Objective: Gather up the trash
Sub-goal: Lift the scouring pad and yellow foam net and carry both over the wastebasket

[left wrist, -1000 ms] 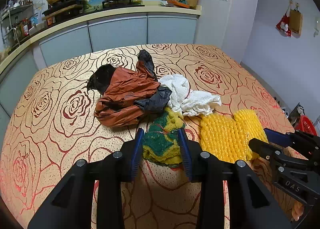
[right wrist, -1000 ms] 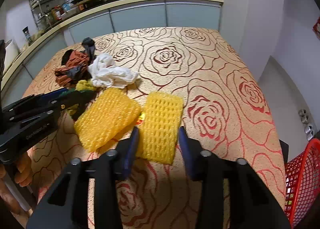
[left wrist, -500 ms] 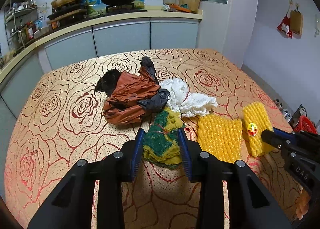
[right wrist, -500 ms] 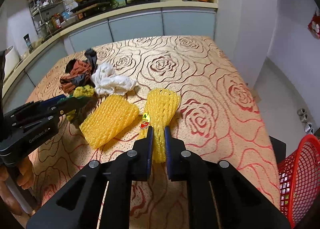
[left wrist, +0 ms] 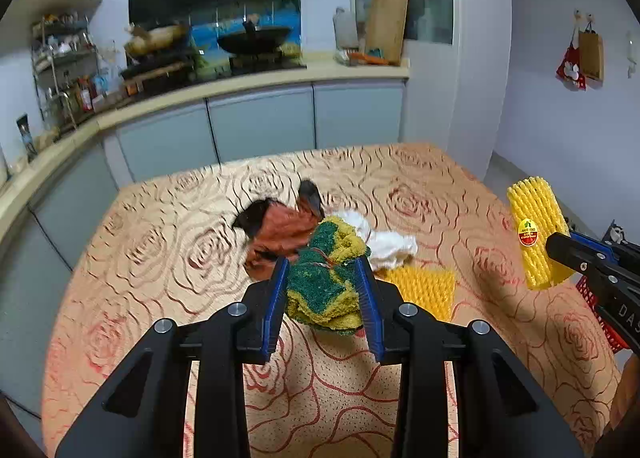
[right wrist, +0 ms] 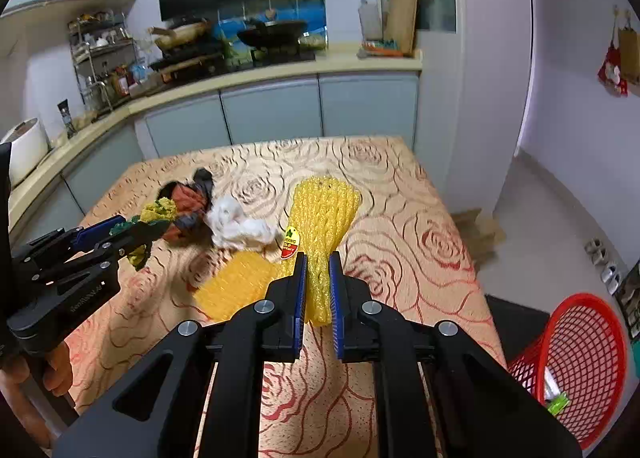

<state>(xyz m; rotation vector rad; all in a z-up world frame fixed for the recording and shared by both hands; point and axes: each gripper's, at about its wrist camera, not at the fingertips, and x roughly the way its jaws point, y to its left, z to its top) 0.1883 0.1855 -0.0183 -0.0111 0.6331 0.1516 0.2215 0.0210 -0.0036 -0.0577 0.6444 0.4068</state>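
Our left gripper clamps a crumpled green-and-yellow rag above the table; our right gripper pinches a ribbed yellow foam net, stickered, raised right.

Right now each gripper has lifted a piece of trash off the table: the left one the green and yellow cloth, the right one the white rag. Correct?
Not quite. The right gripper is shut on the yellow foam net, not the white rag, which lies on the table, as the right wrist view shows. The left gripper does hold the green and yellow cloth.
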